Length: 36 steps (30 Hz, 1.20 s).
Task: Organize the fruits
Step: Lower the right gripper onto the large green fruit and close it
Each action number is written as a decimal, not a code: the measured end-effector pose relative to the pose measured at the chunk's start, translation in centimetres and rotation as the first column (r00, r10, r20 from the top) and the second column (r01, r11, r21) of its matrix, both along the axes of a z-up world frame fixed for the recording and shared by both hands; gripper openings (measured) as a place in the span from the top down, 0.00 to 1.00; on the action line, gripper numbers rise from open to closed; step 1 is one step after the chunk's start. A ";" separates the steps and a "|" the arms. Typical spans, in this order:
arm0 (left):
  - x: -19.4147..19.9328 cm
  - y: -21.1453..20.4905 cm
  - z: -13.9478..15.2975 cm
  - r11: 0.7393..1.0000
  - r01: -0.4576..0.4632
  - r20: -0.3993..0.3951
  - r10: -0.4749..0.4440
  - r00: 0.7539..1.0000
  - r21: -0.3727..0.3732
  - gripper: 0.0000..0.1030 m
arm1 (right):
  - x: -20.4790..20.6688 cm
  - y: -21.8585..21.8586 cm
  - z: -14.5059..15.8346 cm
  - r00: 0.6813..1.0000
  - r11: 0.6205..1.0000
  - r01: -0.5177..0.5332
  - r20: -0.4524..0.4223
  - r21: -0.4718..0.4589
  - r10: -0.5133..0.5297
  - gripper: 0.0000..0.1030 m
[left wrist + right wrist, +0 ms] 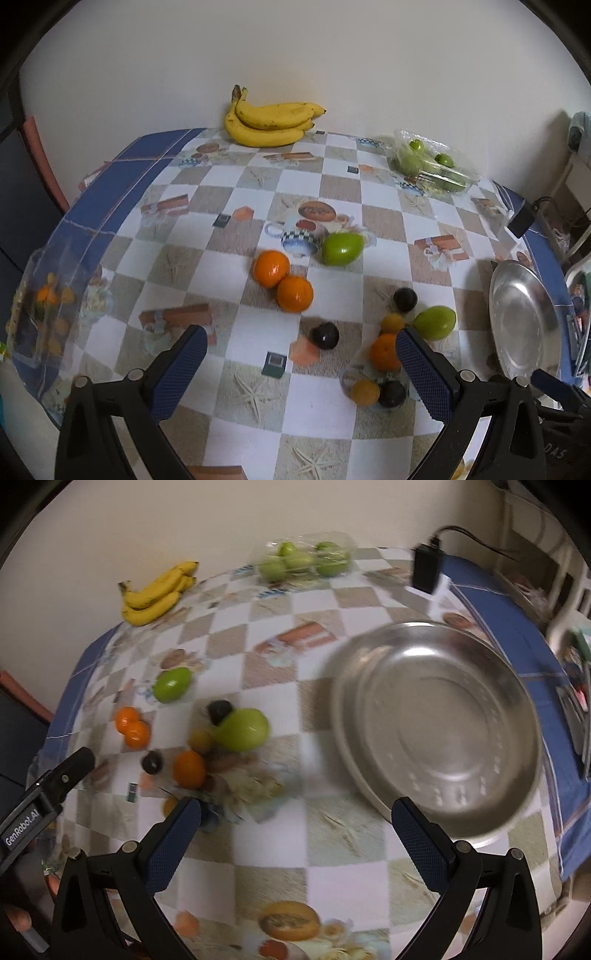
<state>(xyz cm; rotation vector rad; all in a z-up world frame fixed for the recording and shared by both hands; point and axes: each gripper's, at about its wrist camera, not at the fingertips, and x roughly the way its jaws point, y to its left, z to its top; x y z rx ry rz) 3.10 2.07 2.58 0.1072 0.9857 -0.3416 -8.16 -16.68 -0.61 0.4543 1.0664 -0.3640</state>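
The left gripper (301,350) hangs over the checkered tablecloth (229,199) with its blue-padded fingers (181,369) spread wide and nothing between them; the right gripper (295,821) is likewise spread and empty, just short of the near rim of a steel bowl (436,723) that stands at the right side of the table. Closest to the left gripper lie a dark plum (324,335) and, by its right finger, a loose cluster: an orange (384,352), a small yellow fruit (392,322), another plum (405,299), a green mango (435,322), and nearer the camera a second yellow fruit (365,392) touching a third plum (392,393). Farther out two oranges (282,278) touch each other, with a second green mango (342,248) just beyond. Against the wall rest a banana bunch (271,122) and a clear bag of green fruit (430,162); a black adapter (426,568) stands at the far right edge.
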 end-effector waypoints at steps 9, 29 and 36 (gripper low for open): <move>2.7 -1.1 -0.8 0.999 -0.040 -0.101 0.040 0.994 0.007 0.01 | 4.3 0.1 0.5 0.997 0.998 -0.054 0.057 0.040 0.051 0.00; 5.5 -2.5 -8.1 0.992 -0.118 -0.369 0.098 0.924 -0.032 0.43 | 9.3 -0.2 -5.2 0.988 0.992 -0.103 -0.106 0.077 0.110 0.21; 5.6 -2.9 -9.0 0.992 -0.122 -0.398 0.095 0.912 -0.041 0.56 | 9.9 0.4 -5.7 0.984 0.990 -0.123 -0.125 0.065 0.130 0.25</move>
